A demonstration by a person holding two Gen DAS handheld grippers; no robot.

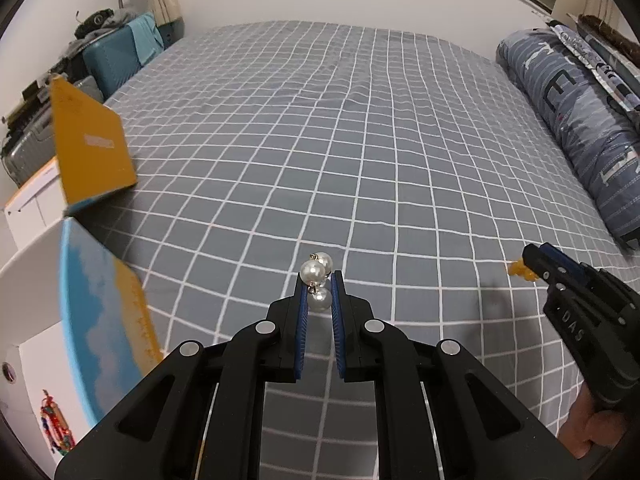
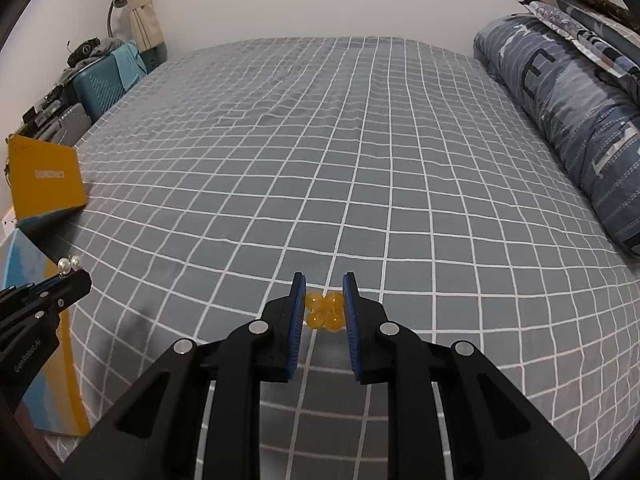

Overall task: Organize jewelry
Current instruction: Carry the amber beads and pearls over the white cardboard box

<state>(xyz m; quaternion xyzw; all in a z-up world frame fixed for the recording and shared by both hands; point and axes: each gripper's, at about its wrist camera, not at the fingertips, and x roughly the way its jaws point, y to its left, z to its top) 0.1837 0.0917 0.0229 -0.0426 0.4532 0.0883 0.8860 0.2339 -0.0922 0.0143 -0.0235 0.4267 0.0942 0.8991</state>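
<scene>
My left gripper [image 1: 319,280] is shut on a pearl piece [image 1: 317,276] of three white beads and holds it above the grey checked bedsheet [image 1: 360,140]; it also shows at the left of the right wrist view [image 2: 70,265]. My right gripper [image 2: 324,286] is shut on a cluster of amber-yellow beads [image 2: 325,311], just above the sheet; it shows at the right of the left wrist view [image 1: 524,270]. An open box with a yellow lid [image 1: 90,148] and a blue-and-yellow side [image 1: 104,320] stands at the left.
A rolled blue patterned quilt [image 1: 580,128] lies along the bed's right side. Suitcases and clutter [image 1: 108,60] stand beyond the bed's left edge. A white cabinet [image 1: 28,208] is by the box. A red tasselled trinket [image 1: 56,426] lies at the lower left.
</scene>
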